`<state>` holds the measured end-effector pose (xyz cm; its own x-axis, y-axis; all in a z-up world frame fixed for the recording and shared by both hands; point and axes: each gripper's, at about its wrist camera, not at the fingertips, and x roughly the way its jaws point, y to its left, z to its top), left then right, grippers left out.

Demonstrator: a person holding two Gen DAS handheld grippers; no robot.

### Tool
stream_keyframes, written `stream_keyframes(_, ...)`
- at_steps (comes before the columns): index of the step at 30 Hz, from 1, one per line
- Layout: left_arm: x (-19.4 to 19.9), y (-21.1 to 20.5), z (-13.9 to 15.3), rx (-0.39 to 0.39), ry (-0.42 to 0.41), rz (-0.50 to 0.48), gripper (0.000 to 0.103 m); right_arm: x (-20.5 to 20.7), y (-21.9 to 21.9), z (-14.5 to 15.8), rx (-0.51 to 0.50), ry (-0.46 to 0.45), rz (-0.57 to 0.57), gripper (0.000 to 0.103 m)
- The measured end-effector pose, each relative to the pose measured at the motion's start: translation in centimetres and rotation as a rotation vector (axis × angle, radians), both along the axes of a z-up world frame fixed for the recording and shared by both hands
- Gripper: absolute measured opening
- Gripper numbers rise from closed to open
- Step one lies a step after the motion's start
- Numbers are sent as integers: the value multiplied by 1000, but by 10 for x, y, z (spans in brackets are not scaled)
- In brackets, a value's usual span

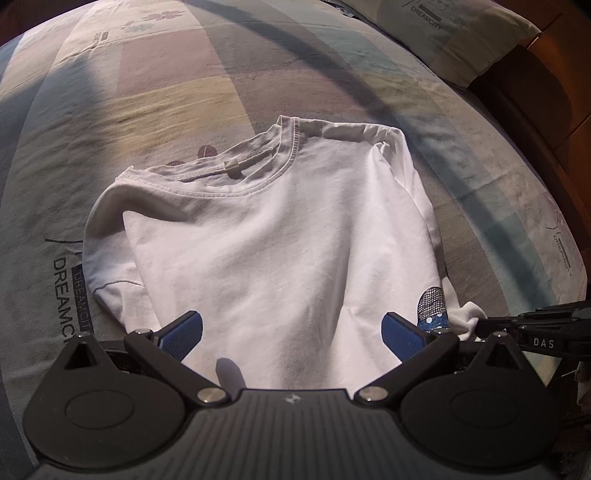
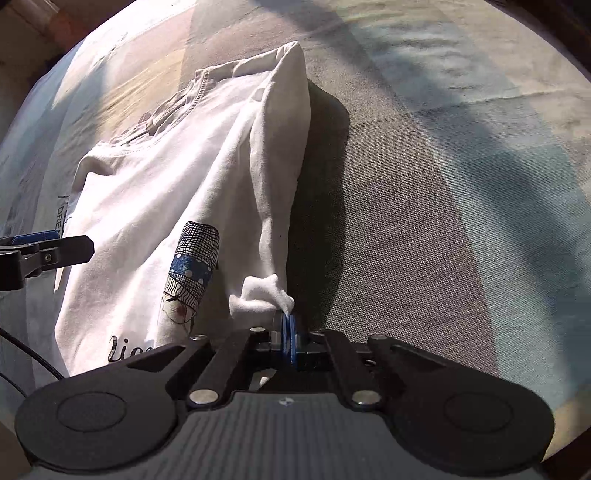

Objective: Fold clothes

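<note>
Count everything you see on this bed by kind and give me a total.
White T-shirt: 1
Pillow: 1
Gripper: 2, left gripper open, right gripper shut on the shirt's sleeve
Total: 4

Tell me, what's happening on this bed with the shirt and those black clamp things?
A person is folding a white T-shirt laid out on a patterned bedspread, using a handheld gripper in each hand. The right gripper is shut on the bunched end of the sleeve, holding that side lifted off the bed. The left gripper is open above the shirt's lower part, holding nothing.
</note>
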<state>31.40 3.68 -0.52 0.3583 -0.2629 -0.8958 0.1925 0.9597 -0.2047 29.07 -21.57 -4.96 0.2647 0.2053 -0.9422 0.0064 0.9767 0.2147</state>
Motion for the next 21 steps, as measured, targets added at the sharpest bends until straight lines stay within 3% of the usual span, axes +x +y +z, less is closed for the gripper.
stream_keyframes(10, -1, 0, 3, 16, -14, -13, 102, 44, -92, 31, -289, -128, -41, 5)
stream_keyframes(15, 0, 0, 3, 19, -11, -14, 102, 82, -126, 39, -368, -171, -41, 5)
stream_keyframes(21, 0, -3, 3, 33, -16, -22, 102, 95, -145, 37, -368, -197, -124, 5)
